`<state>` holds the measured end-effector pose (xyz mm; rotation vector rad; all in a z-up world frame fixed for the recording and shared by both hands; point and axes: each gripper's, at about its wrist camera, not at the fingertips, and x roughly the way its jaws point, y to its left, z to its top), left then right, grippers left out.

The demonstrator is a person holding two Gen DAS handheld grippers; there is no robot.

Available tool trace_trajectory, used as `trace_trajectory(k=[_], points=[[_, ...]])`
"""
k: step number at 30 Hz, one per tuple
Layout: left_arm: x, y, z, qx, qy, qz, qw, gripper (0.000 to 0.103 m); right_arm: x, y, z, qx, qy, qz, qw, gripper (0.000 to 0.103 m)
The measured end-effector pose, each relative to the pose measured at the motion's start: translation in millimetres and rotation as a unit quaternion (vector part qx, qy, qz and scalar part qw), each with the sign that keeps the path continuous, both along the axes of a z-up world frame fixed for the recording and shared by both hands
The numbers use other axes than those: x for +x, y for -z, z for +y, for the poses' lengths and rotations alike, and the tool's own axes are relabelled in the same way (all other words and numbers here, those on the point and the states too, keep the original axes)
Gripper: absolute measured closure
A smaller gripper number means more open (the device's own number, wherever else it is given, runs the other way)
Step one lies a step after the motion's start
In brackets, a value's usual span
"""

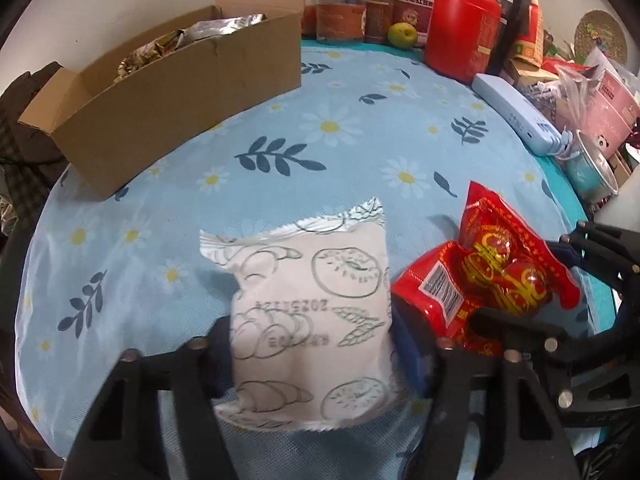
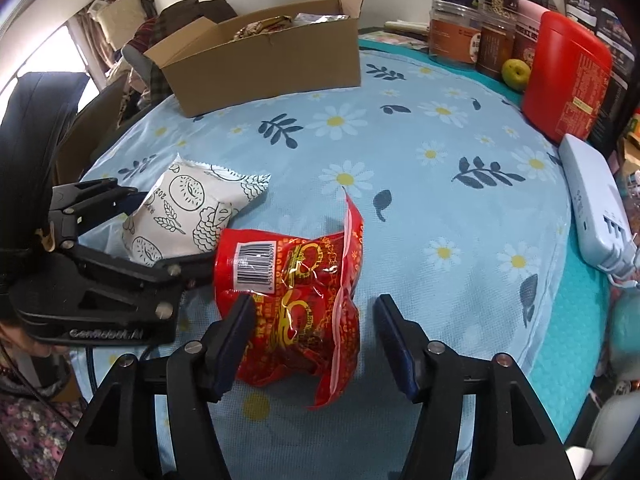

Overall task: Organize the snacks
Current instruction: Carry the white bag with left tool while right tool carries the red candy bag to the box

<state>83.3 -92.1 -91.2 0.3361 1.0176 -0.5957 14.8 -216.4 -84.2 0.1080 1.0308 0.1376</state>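
A white snack packet (image 1: 312, 320) printed with pastry drawings lies lengthwise between the fingers of my left gripper (image 1: 316, 356). Both pads touch its sides. In the right wrist view that packet (image 2: 180, 208) sits at the left in the left gripper (image 2: 168, 230). A red snack packet (image 2: 296, 304) with gold print and a barcode rests on the tablecloth between the fingers of my right gripper (image 2: 316, 340). The left pad is against it and the right pad stands apart from it. The red packet (image 1: 492, 276) lies just right of the white one.
An open cardboard box (image 1: 180, 92) holding several packets stands at the far left of the blue daisy tablecloth (image 1: 360, 120). At the back and right are jars (image 1: 340, 12), a green apple (image 1: 402, 34), a red tin (image 1: 460, 36) and a white power strip (image 1: 516, 116). A floral sleeve (image 2: 28, 420) shows low on the left.
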Motion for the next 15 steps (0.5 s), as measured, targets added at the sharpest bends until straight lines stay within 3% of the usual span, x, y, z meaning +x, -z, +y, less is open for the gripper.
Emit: trace_trajectory(k=[2, 3, 15], points=[[0, -1, 1, -0.002, 0.000, -0.002, 1.0000, 0.046, 0, -1, -2, 0.009, 0.002, -0.006, 1.000, 0.063], [-1, -1, 2, -0.003, 0.000, -0.004, 1.0000, 0.047, 1, 0, -3, 0.018, 0.005, -0.005, 1.000, 0.065], [-8, -10, 13, -0.028, -0.007, 0.007, 0.9996, 0.049, -6, -8, -4, 0.045, 0.012, -0.026, 0.999, 0.066]])
